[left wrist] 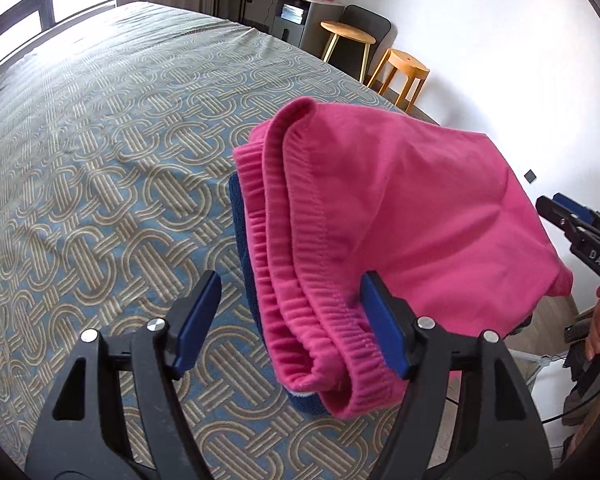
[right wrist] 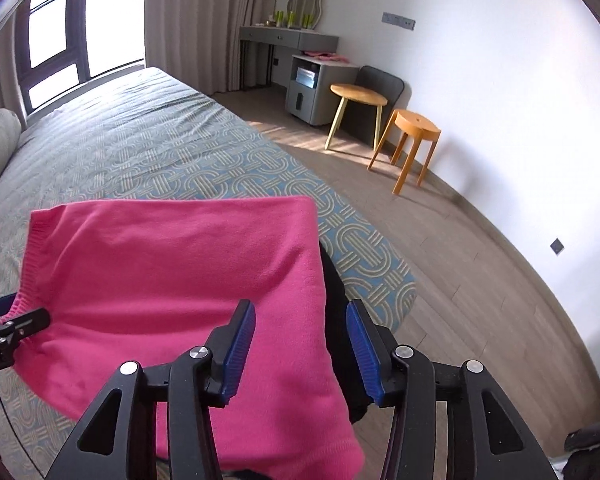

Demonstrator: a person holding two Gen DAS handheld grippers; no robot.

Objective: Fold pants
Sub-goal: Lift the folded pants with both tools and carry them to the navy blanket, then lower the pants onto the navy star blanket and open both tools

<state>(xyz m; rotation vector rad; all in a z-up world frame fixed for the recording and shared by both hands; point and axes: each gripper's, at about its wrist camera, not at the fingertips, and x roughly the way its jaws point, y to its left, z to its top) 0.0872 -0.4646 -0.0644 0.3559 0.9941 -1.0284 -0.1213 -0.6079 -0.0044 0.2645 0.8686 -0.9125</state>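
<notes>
Now, from the left wrist: pink pants (left wrist: 380,208) folded into a thick bundle, stretchy waistband (left wrist: 300,280) turned this way, resting on something dark blue (left wrist: 242,240) near the edge of the patterned bed cover (left wrist: 100,168). Left gripper (left wrist: 292,320) with jaws wide apart, waistband between the blue pads, right pad just beside the cloth, left pad well clear, so no grip on anything. Right gripper (left wrist: 572,224) poking in at the right edge, with white letters "DAS" (left wrist: 598,259) on its black arm and part of a hand (left wrist: 596,332) below it. Next, from the right wrist: same pink pants (right wrist: 172,272) spread smooth and flat on top, lying at the near corner of the bed (right wrist: 140,152). Right gripper (right wrist: 300,344) with jaws part way open, one pad over the pink cloth, the other past its edge, nothing pinched. Left gripper (right wrist: 4,320) at the left edge, right by the waistband. Looks nearly done: folded small and let go. Maybe only tidying and pulling back left. No brand or other writing easy to read.
</notes>
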